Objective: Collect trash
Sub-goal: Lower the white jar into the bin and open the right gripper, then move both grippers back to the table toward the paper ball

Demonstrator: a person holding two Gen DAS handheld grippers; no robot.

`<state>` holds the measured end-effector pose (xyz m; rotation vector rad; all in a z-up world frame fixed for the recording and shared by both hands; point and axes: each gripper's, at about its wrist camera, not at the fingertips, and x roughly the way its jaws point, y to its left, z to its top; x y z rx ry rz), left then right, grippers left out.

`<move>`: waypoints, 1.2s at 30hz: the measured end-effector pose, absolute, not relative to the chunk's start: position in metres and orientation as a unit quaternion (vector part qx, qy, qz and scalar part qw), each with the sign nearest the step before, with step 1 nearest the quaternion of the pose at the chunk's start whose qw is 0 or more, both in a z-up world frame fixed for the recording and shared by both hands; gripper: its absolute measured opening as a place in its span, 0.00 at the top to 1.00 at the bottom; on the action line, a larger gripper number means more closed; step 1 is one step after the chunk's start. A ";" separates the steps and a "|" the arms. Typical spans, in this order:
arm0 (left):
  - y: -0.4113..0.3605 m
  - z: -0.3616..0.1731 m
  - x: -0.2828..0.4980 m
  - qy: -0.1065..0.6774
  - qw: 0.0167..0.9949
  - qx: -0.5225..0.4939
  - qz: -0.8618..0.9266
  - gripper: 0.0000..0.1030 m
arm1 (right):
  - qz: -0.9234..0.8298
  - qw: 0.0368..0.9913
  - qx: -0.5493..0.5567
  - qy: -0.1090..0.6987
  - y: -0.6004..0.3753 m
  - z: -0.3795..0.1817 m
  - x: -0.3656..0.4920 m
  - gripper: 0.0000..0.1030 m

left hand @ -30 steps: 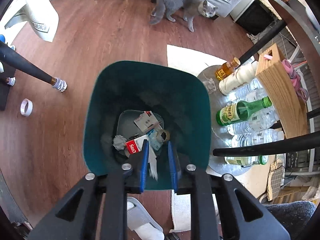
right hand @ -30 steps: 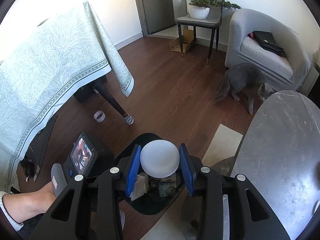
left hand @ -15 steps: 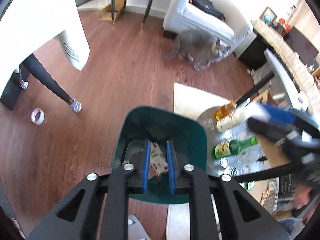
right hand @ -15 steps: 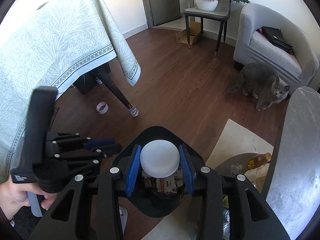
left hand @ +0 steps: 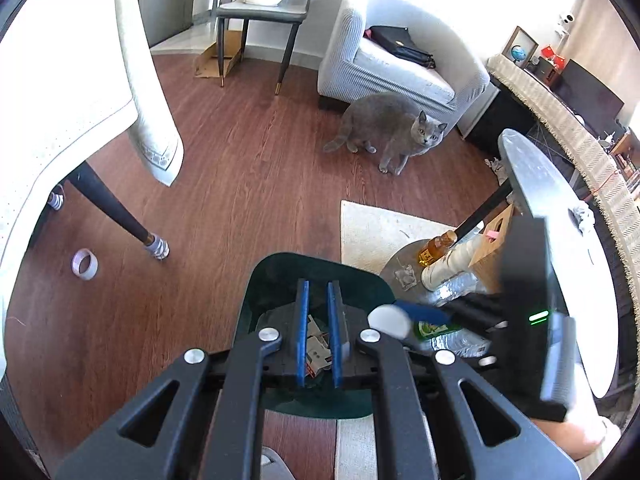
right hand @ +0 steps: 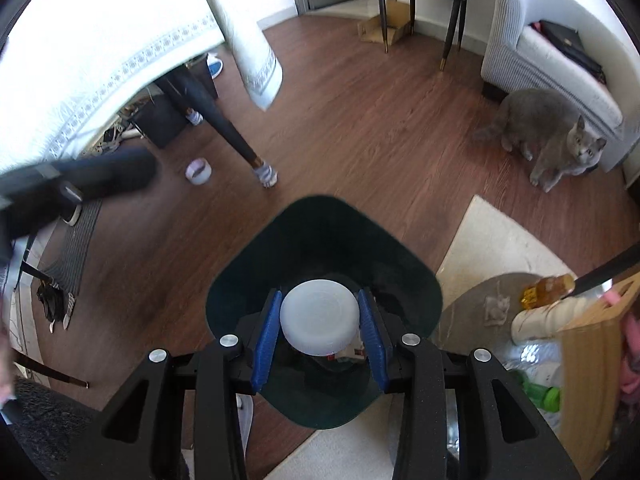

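Observation:
A dark green bin [left hand: 280, 264] stands on the wooden floor with paper and packet trash [left hand: 316, 350] at its bottom. My left gripper [left hand: 317, 284] hangs above the bin's near side, its jaws closing to a narrow gap with nothing between them. My right gripper [right hand: 319, 294] is shut on a round white lid [right hand: 319, 322], pads pressing on both of its sides, directly over the bin's mouth [right hand: 248, 264]. The left wrist view shows that lid [left hand: 387, 320] at the bin's right rim.
A grey cat [left hand: 394, 128] sits by the white armchair [left hand: 400, 68], facing me. A clothed table's leg [left hand: 116, 208] and a tape roll [left hand: 85, 264] are to the left. A low round table [right hand: 472, 292] with bottles and a pale rug [left hand: 380, 228] lie right of the bin.
My left gripper has risen and tilted up from inside the bin, its jaws narrowing. My right gripper has come down over the bin with the white lid. The cat has turned toward me.

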<state>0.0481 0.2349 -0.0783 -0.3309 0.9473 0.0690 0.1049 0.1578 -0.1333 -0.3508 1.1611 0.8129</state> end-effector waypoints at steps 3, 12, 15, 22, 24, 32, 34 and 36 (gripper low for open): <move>0.232 -0.073 0.049 0.450 0.879 -0.153 0.033 0.90 | 0.365 0.737 -0.164 0.544 0.158 -0.155 0.107 0.62; 0.225 -0.054 0.048 0.433 0.889 -0.144 0.029 0.90 | 0.356 0.709 -0.194 0.577 0.163 -0.202 0.098 0.61; 0.221 -0.048 0.046 0.428 0.892 -0.145 0.025 0.90 | 0.354 0.695 -0.213 0.589 0.166 -0.217 0.092 0.61; 0.216 -0.036 0.045 0.414 0.898 -0.147 0.017 0.89 | 0.346 0.684 -0.231 0.599 0.165 -0.232 0.082 0.42; 0.215 -0.031 0.044 0.407 0.901 -0.150 0.017 0.89 | 0.349 0.688 -0.227 0.594 0.163 -0.226 0.083 0.42; 0.215 -0.014 0.044 0.388 0.908 -0.154 0.025 0.89 | 0.378 0.712 -0.203 0.557 0.158 -0.173 0.077 0.42; 0.217 -0.008 0.043 0.382 0.911 -0.156 0.025 0.89 | 0.385 0.719 -0.197 0.544 0.158 -0.154 0.073 0.42; 0.218 0.003 0.042 0.369 0.915 -0.162 0.025 0.89 | 0.397 0.727 -0.187 0.529 0.157 -0.133 0.069 0.42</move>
